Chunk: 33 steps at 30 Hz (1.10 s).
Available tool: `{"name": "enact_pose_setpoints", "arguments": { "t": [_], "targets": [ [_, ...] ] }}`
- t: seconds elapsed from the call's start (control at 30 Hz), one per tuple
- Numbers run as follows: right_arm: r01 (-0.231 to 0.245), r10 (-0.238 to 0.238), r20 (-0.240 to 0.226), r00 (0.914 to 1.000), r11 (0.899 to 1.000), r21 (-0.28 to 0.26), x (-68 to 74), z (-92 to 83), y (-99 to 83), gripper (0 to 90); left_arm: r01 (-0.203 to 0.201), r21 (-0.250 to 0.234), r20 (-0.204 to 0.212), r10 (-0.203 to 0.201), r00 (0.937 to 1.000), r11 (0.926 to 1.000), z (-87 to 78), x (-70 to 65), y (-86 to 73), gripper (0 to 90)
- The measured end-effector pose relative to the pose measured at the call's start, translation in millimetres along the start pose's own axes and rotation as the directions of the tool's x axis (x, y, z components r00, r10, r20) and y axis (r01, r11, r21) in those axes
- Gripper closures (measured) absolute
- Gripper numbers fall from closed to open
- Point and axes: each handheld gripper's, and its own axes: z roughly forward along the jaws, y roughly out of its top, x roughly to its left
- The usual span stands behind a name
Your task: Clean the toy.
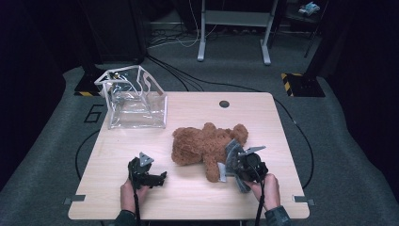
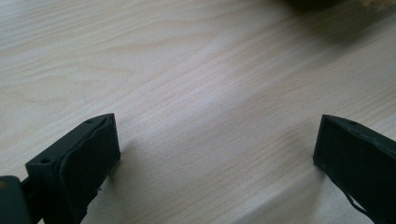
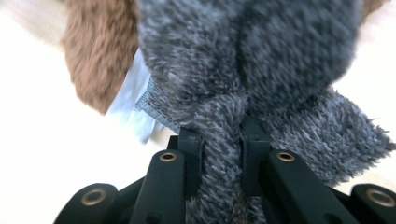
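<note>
High view, toy: the brown plush teddy bear (image 1: 207, 146) lies on its back on the pale wooden table (image 1: 188, 197), long axis running from its head at the left to its legs at the right, a grey fleecy cloth (image 1: 231, 157) at its right end.
High view, right gripper (image 1: 237, 165): at the bear's near right end, touching the grey cloth; by far the nearer hand.
High view, left gripper (image 1: 157, 178): well apart from the bear, which lies up and to its right; jaws point right, toward the bear.
High view, bag: a clear plastic bag with white trim (image 1: 134, 99) stands open at the far left corner, beyond the bear.
Left gripper view: jaws spread wide over bare tabletop (image 2: 196, 93), nothing between them.
Right gripper view: jaws clenched on a bunched fold of grey cloth (image 3: 224, 140); brown fur (image 3: 93, 56) lies just beyond, up and left.
Judgement: any carry toward the bag runs away and leftward.
</note>
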Motion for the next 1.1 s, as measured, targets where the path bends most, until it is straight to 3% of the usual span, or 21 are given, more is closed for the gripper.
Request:
{"name": "enact_pose_setpoints", "arguments": {
  "t": [0.23, 0.33, 0.47, 0.6, 0.67, 0.87, 1.1],
  "targets": [
    [0.01, -0.008, -0.036, 0.9993, 0.997, 0.079, 0.2, -3.6, -17.5, 75.4, 0.0, 0.0, 0.0, 0.0, 1.0, 1.0, 0.0, 0.0, 0.0, 0.0],
    [0.004, 0.0, -0.049, 0.9988, 0.997, 0.075, 0.2, -5.6, -19.9, 75.4, 0.0, 0.0, 0.0, 0.0, 1.0, 1.0, 0.0, 0.0, 0.0, 0.0],
    [-0.011, 0.009, -0.067, 0.9977, 1.0, -0.024, -2.5, -14.5, -10.7, 75.2, 0.0, 0.0, 0.0, 0.0, 1.0, 1.0, 0.0, 0.0, 0.0, 0.0],
    [-0.029, 0.025, -0.03, 0.9992, 0.989, -0.142, -3.4, -20.1, 7.2, 75.1, -0.001, 0.0, 0.0, 0.001, 1.0, 1.0, 0.0, 0.0, 0.0, 0.0],
    [-0.024, 0.022, -0.009, 0.9997, 0.987, -0.162, -4.6, -17.4, 15.5, 75.0, 0.0, 0.0, 0.0, 0.0, 1.0, 1.0, 0.0, 0.0, 0.0, 0.0],
    [-0.034, 0.033, -0.008, 0.9994, 0.995, -0.091, -5.0, 4.0, 19.9, 74.8, 0.0, 0.0, 0.0, 0.0, 1.0, 1.0, 0.0, 0.0, 0.0, 0.0],
    [-0.046, 0.045, -0.023, 0.9987, 0.998, -0.048, -5.6, -0.7, 2.7, 74.8, 0.0, 0.0, 0.0, 0.0, 1.0, 1.0, 0.0, 0.0, 0.0, 0.0]
  ]
}}
